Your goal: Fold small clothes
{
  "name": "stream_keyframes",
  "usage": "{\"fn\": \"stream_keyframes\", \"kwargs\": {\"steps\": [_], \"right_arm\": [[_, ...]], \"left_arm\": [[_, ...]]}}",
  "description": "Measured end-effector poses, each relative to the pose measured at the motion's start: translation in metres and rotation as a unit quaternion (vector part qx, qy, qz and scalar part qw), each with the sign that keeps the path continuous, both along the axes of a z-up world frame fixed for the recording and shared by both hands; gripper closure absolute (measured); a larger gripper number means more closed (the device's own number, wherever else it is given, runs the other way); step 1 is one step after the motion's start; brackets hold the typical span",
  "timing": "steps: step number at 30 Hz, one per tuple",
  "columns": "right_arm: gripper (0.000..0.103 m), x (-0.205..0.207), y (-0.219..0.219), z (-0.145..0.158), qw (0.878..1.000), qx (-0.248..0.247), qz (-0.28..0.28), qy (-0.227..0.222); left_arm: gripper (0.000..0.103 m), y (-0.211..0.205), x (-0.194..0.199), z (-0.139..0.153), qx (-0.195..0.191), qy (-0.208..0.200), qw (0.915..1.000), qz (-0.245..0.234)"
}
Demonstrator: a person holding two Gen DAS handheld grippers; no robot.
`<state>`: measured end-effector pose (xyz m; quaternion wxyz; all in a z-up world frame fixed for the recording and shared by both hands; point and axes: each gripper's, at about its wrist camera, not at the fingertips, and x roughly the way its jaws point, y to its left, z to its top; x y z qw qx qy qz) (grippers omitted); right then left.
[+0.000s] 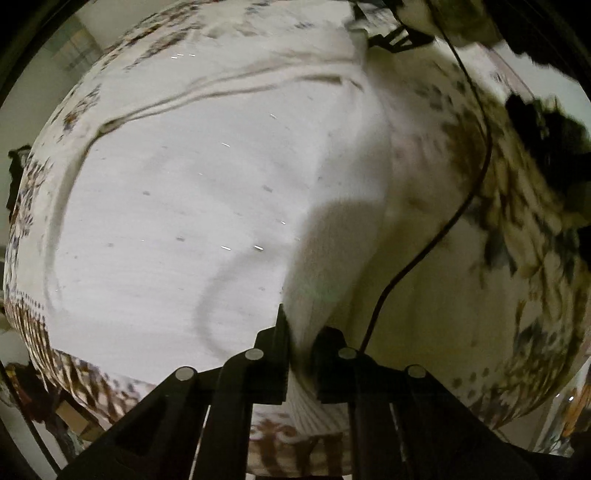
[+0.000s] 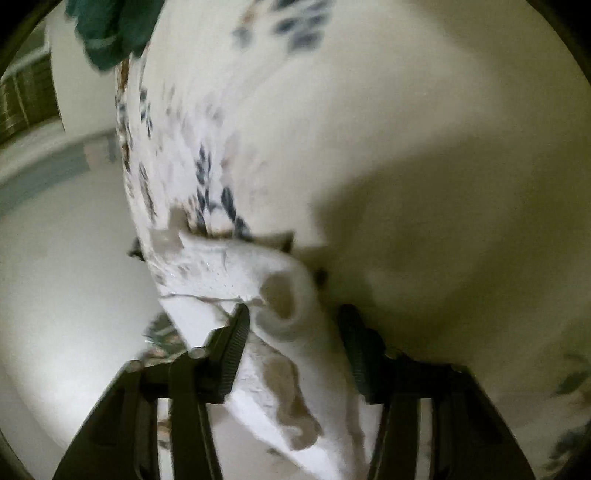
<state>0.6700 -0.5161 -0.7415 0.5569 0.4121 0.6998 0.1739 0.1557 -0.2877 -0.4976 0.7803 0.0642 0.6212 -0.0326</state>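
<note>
A white garment [image 1: 184, 206] lies spread over a patterned cloth surface [image 1: 517, 229] and fills most of the left wrist view. My left gripper [image 1: 301, 332] is shut on a fold of the white garment at its near edge. In the right wrist view my right gripper [image 2: 291, 314] holds a bunched, rolled edge of the white garment [image 2: 280, 291] between its fingers, lifted off the surface. The right gripper also shows far off at the top of the left wrist view [image 1: 399, 37], at the garment's far corner. Both views are motion-blurred.
A black cable [image 1: 436, 243] runs across the patterned cloth on the right. Dark clothing [image 1: 546, 140] lies at the right edge. A dark green garment [image 2: 110, 26] sits at the top left of the right wrist view. The surface's edge [image 2: 129, 166] drops off to the left.
</note>
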Motion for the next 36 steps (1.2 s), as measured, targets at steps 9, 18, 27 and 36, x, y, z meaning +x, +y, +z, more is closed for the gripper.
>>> {"fn": "stream_keyframes", "kwargs": {"steps": [9, 18, 27, 36], "right_arm": [[0.095, 0.013, 0.056, 0.112, 0.993, -0.109, 0.017, -0.034], [0.095, 0.045, 0.265, 0.216, 0.974, -0.185, 0.108, -0.081], [0.095, 0.055, 0.486, 0.165, 0.928, -0.299, 0.199, -0.098], [0.094, 0.063, 0.541, 0.097, 0.914, -0.345, 0.2, -0.07]], "left_arm": [[0.097, 0.078, 0.001, 0.059, -0.052, -0.04, 0.9961, 0.059], [0.097, 0.221, -0.002, 0.093, -0.114, -0.06, 0.9789, 0.159], [0.097, 0.338, -0.008, 0.027, -0.155, -0.025, 0.957, 0.244], [0.093, 0.388, -0.003, -0.036, -0.211, 0.012, 0.9383, 0.274]]}}
